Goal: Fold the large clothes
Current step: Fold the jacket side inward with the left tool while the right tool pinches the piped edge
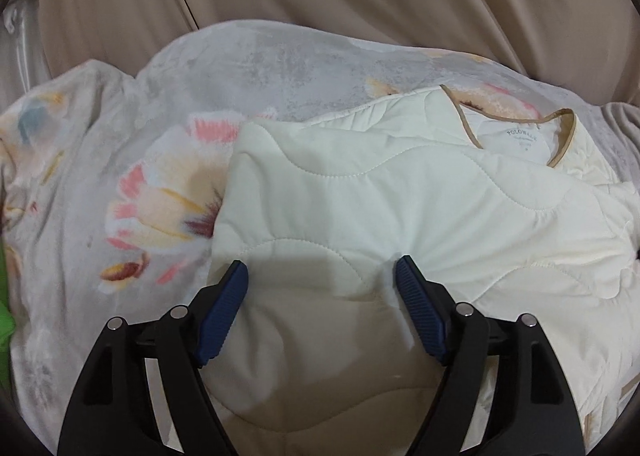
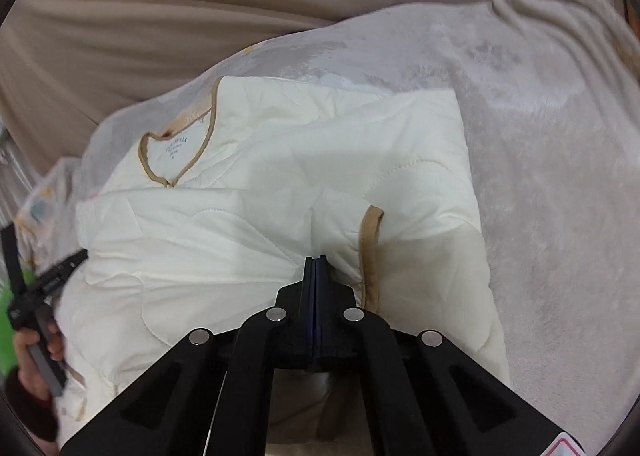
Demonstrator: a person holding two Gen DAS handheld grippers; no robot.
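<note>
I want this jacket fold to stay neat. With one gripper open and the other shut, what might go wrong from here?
1. The right gripper looks shut on a pinch of the cream quilted jacket; pulling may drag the folded sleeve cuff askew.
2. The left gripper is open, so nothing pins that side and it may slide on the plush floral blanket.

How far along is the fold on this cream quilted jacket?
Done: both sleeves of the cream quilted jacket lie folded across its front on the floral blanket. In hand: the right gripper is pinching fabric near the tan-trimmed cuff; the left gripper stands open over it. Left: folding the body.
</note>
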